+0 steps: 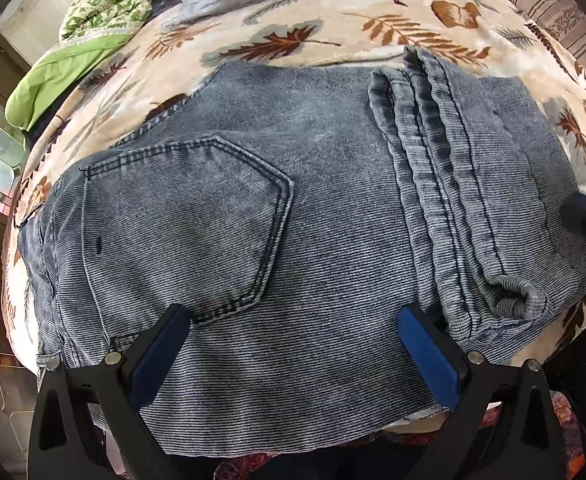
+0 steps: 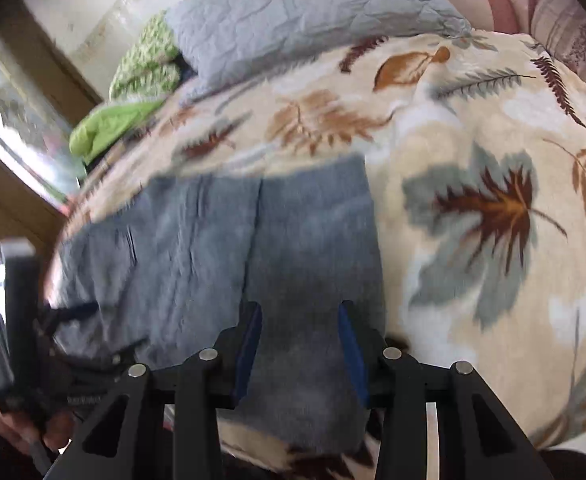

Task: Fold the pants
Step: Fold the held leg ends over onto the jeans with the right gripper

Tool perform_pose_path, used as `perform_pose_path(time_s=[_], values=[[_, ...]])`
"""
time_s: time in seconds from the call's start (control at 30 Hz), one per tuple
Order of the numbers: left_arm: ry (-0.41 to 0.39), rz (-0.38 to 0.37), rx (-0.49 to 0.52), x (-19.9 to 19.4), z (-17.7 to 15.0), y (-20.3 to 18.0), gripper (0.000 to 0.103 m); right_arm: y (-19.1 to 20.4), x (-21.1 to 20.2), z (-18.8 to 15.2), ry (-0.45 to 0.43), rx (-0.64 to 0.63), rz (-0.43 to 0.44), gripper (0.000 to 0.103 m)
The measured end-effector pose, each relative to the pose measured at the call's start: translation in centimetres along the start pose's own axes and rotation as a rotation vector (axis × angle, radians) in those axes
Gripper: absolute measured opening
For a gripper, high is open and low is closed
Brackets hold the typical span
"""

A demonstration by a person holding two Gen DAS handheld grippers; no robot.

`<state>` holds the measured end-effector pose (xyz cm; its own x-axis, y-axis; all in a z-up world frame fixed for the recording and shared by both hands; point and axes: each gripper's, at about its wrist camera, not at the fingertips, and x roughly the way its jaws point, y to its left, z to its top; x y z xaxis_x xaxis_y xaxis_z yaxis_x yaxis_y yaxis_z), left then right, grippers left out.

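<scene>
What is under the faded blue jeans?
The faded blue denim jeans lie folded on a beige plush blanket printed with brown and grey leaves, which shows all around them. Whatever the blanket's pattern looks like directly beneath the jeans is covered.

Bright daylight from the window (image 2: 21, 128) at left. Sharp through the left wrist view; motion-smeared through the right. Heavy fisheye bending, dark vignetted corners in both.
</scene>
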<state>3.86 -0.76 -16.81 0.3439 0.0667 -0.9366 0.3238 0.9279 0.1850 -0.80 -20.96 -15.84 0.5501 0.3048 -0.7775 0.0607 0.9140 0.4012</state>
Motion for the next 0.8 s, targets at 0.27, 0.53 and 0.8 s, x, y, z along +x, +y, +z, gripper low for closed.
perform_pose_path(time_s=[0.27, 0.53, 0.8], values=[[-0.04, 0.005, -0.058, -2.1, -0.4, 3.3, 0.103, 0.7, -0.6, -0.6, -0.05, -0.062, -0.009, 0.043], [-0.066, 0.087, -0.208, -3.0, -1.9, 10.9, 0.103, 2.4, 0.5, -1.0, -0.035, -0.126, 0.0, 0.044], [-0.05, 0.135, -0.388, -2.8, -4.6, 19.2, 0.103, 3.4, 1.1, -1.4, -0.034, -0.192, -0.044, 0.052]])
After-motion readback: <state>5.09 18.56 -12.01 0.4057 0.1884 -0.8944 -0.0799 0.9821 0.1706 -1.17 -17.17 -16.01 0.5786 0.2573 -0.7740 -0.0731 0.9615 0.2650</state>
